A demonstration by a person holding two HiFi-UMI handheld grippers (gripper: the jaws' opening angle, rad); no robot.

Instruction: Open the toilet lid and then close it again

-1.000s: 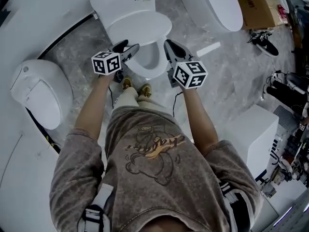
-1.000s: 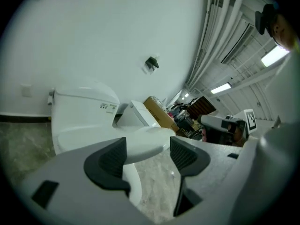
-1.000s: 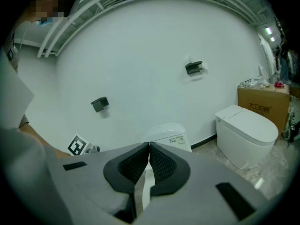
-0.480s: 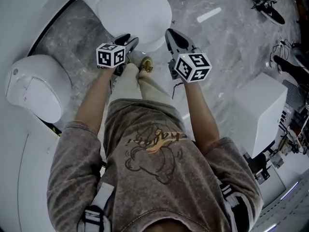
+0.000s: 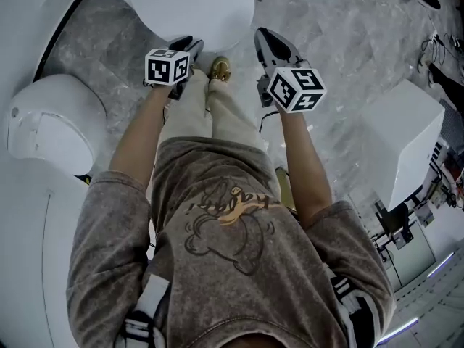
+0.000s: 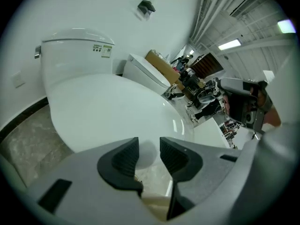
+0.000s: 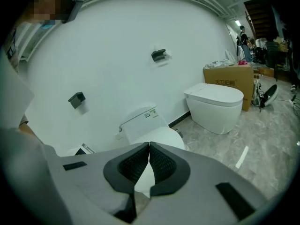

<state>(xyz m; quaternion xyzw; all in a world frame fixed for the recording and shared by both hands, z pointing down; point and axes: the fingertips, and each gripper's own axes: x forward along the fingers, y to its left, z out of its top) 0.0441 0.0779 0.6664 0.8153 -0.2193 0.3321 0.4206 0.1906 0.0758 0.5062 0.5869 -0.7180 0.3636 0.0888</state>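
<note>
The toilet lid [image 5: 190, 6], up a second ago, now lies flat on the bowl before me, my left gripper [image 5: 187, 47] closing on nothing, my right gripper [image 5: 267, 40] pressed together empty, the task seemingly complete

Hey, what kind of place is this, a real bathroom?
Probably not a home bathroom; more likely a showroom or test lab for fixtures. Several toilets stand in one room: the near toilet, a second toilet next to a cardboard box, and a third toilet off to the left.
</note>
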